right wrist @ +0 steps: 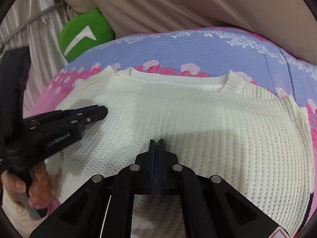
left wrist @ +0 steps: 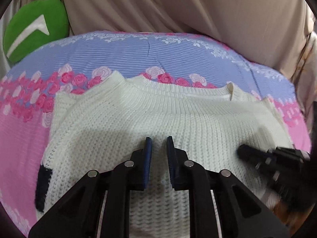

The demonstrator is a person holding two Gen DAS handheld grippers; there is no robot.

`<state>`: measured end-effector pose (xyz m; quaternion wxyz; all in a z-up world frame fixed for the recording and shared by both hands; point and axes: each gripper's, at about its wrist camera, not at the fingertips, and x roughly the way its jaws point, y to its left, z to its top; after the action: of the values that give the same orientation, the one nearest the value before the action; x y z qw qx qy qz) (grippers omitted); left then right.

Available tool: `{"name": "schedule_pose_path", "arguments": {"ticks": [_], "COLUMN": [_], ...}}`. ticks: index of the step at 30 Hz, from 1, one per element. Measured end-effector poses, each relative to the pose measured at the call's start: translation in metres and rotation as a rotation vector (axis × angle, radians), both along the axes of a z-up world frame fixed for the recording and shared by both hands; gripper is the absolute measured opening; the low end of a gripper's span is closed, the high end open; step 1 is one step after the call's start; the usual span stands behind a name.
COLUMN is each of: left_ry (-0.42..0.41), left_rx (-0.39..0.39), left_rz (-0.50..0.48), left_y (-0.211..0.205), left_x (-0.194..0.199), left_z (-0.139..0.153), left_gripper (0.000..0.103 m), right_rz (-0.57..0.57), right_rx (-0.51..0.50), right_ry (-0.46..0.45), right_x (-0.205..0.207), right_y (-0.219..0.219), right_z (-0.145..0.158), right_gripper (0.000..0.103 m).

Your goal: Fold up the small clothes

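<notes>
A cream chunky-knit sweater (left wrist: 158, 123) was spread flat on the floral pink-and-lilac bedspread (left wrist: 122, 47), collar toward its far edge, ready for folding. The left gripper (left wrist: 159, 141) was held narrowly parted and empty above the knit; the right gripper (right wrist: 156, 141) was fully closed on nothing.

A white knit sweater (right wrist: 188, 119) lies on the floral bedsheet (right wrist: 198, 49). The right gripper (right wrist: 156, 144) hangs over it, jaws together; the left gripper (right wrist: 95, 112) lies over its left side.

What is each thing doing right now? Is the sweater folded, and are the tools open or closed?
White sweater: lying flat on the bedsheet, collar away from the cameras, sides look tucked in.
Left tool: slightly open, nothing between its fingers, above the sweater.
Right tool: shut, empty, above the sweater.
Flowered bedsheet: spread out under the sweater.
Green cushion: resting behind the bed.
</notes>
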<state>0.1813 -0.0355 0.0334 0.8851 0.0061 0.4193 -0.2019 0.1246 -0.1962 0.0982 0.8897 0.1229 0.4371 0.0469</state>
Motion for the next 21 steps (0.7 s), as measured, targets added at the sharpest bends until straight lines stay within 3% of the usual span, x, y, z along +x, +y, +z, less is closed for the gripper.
{"name": "schedule_pose_path", "arguments": {"ticks": [3,4,7,12,14,21], "left_ry": [-0.036,-0.026,-0.013,-0.05,-0.056,-0.057], "left_rx": [0.061,0.054,0.019,0.078,0.089,0.093], "left_rz": [0.064,0.069,0.068,0.078,0.08,0.094], "left_y": [0.02,0.025,0.03,0.02,0.018,0.02], "left_x": [-0.001,0.001,0.003,0.0,-0.002,-0.01], "left_z": [0.002,0.0,-0.004,-0.005,-0.005,-0.003], "left_gripper": [0.016,0.016,0.016,0.015,0.015,0.016], "right_rz": [-0.204,-0.293,-0.382,-0.38,-0.363,-0.224], "right_rx": [-0.008,-0.009,0.099,-0.051,-0.09,-0.084], "right_ry": [-0.019,-0.007,-0.008,-0.009,-0.029,-0.107], "right_x": [-0.03,-0.041,-0.063,-0.062,-0.057,-0.06], "right_y": [-0.079,-0.11,-0.157,-0.135,-0.121,-0.048], "right_z": [0.007,0.004,-0.002,0.008,0.015,0.042], "right_gripper": [0.002,0.0,0.0,0.0,0.008,0.009]}}
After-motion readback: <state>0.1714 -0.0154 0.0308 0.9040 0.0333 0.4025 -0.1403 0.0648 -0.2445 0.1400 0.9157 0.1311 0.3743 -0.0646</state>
